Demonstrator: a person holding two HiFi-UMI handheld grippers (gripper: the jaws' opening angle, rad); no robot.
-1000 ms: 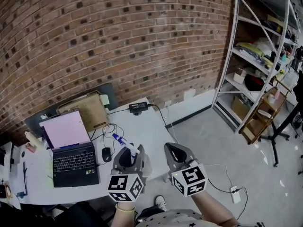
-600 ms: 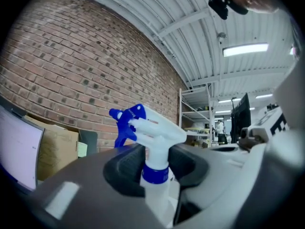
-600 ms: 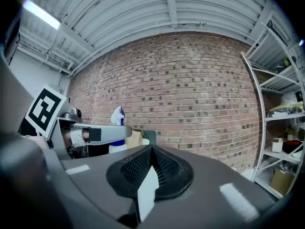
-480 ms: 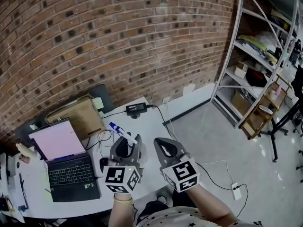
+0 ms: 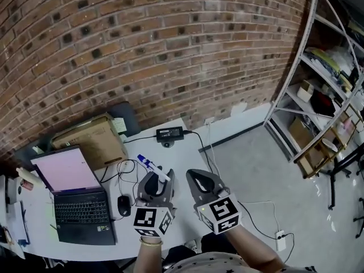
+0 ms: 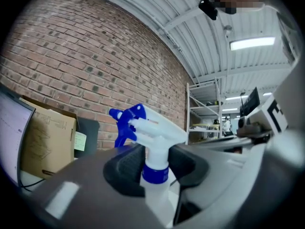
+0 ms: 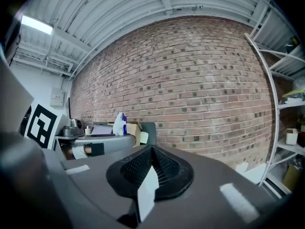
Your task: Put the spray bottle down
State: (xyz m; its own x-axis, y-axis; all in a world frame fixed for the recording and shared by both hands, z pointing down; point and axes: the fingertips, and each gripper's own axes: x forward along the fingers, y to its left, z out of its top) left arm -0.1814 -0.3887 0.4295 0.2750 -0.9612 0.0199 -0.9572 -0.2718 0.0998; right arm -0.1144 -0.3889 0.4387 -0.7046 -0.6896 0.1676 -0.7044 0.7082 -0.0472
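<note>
A white spray bottle (image 5: 152,168) with a blue trigger head and blue collar stands upright in my left gripper (image 5: 154,182). In the left gripper view the black pads press on the bottle (image 6: 152,137) at its neck, just above the collar, so my left gripper (image 6: 153,168) is shut on it. It hangs over the right part of the white table (image 5: 185,152). Just to its right, my right gripper (image 5: 200,181) is level with it. In the right gripper view my right gripper (image 7: 151,168) is shut on a thin white paper-like strip (image 7: 147,194).
On the table are an open laptop (image 5: 74,192), a black mouse (image 5: 123,205), cables and a power adapter (image 5: 169,133). A cardboard box (image 5: 91,138) leans at the brick wall. A metal shelf rack (image 5: 324,95) stands at the right on the grey floor.
Both grippers have travelled together a little forward over the table and slightly down. The bottle stays in the left jaws and the right jaws stay shut.
</note>
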